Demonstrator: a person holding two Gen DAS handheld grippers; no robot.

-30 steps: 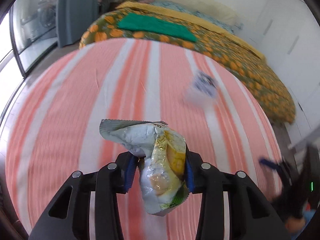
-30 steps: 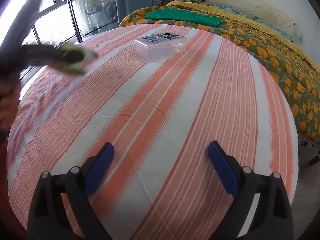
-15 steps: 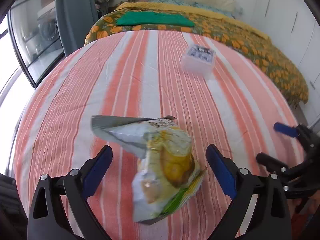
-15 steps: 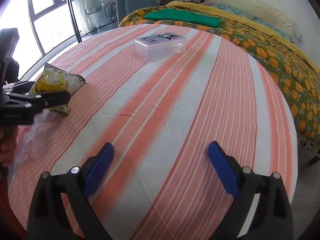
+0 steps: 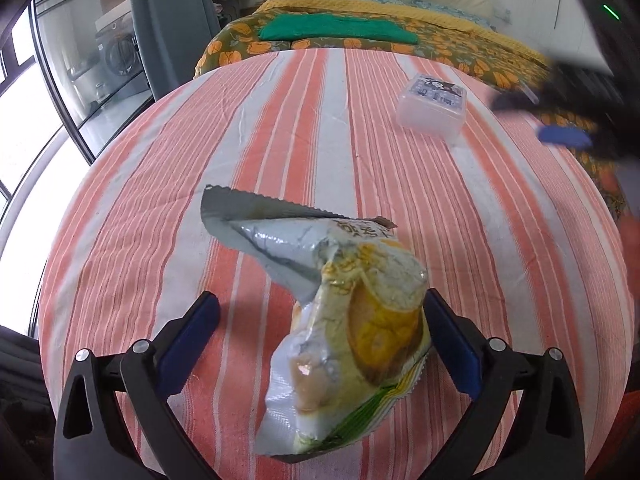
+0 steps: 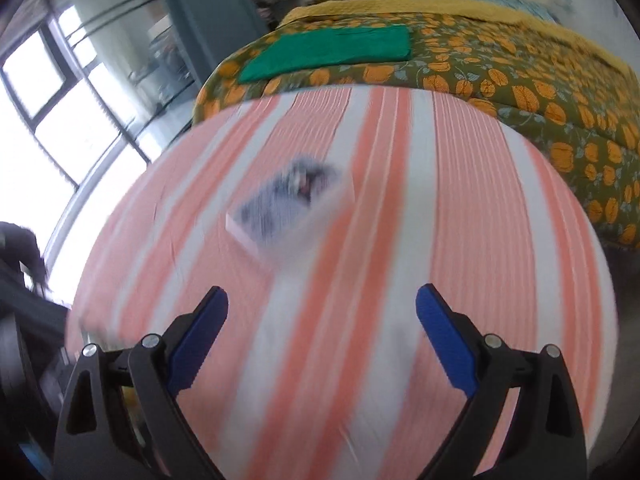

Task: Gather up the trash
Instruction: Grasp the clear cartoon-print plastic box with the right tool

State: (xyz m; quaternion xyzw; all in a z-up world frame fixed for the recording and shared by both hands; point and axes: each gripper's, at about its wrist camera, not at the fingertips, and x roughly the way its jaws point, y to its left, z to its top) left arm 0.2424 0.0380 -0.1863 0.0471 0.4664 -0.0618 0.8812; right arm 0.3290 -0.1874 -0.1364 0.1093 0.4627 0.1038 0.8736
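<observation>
Both jaws wide; wrapper loose.

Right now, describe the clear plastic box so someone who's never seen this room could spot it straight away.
Find the orange-and-white striped cloth in front of the pumpkin-print bedspread. Toward its far side, near the bed, sits the clear plastic box. It is rigid and rectangular with a dark printed label on its lid, unlike the crumpled snack wrapper.

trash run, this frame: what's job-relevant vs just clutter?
Job:
- crumpled snack wrapper, between the opening left claw, pads off it
- clear plastic box
- right claw, open, empty

Clutter:
- green folded cloth
- floral bedspread
</observation>
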